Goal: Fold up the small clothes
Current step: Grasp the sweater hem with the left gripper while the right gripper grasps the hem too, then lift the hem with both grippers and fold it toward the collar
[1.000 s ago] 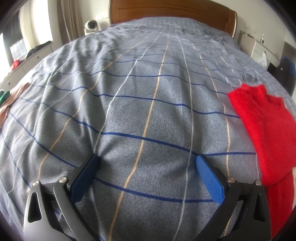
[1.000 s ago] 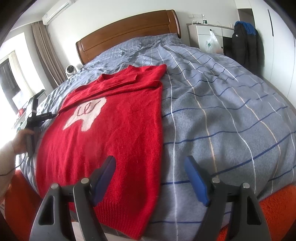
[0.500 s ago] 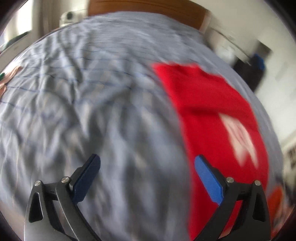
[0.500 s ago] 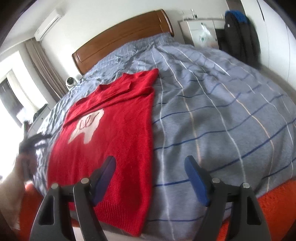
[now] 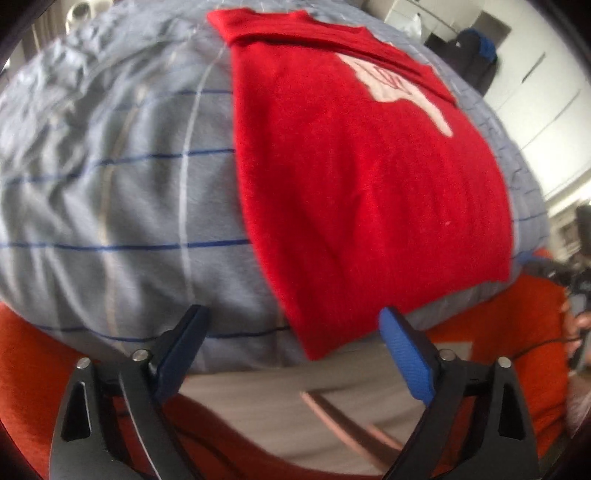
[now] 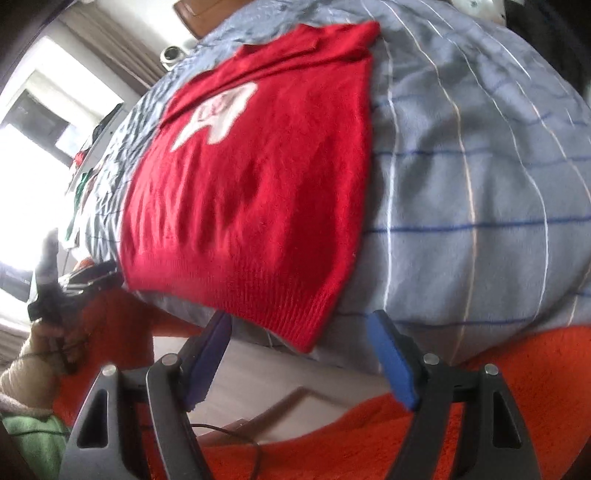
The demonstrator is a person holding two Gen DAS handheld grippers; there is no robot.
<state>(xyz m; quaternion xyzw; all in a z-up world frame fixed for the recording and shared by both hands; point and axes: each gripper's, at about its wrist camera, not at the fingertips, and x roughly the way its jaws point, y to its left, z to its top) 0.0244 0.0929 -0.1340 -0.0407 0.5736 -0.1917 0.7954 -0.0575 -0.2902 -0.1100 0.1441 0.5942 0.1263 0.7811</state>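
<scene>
A small red sweater with a white tooth design lies flat on the grey checked bedspread, its hem hanging over the near bed edge. It also shows in the right wrist view. My left gripper is open and empty, just below the sweater's lower left hem corner. My right gripper is open and empty, just below the lower right hem corner. The left gripper also shows at the far left of the right wrist view.
An orange blanket hangs below the bedspread on the bed's near side. The wooden headboard is at the far end. A window sill with clutter lies to the left, wardrobes to the right.
Both grippers have dropped down and pulled back to the near bed edge. The left one swung right from bare bedspread to the sweater's hem. Both stayed open.
</scene>
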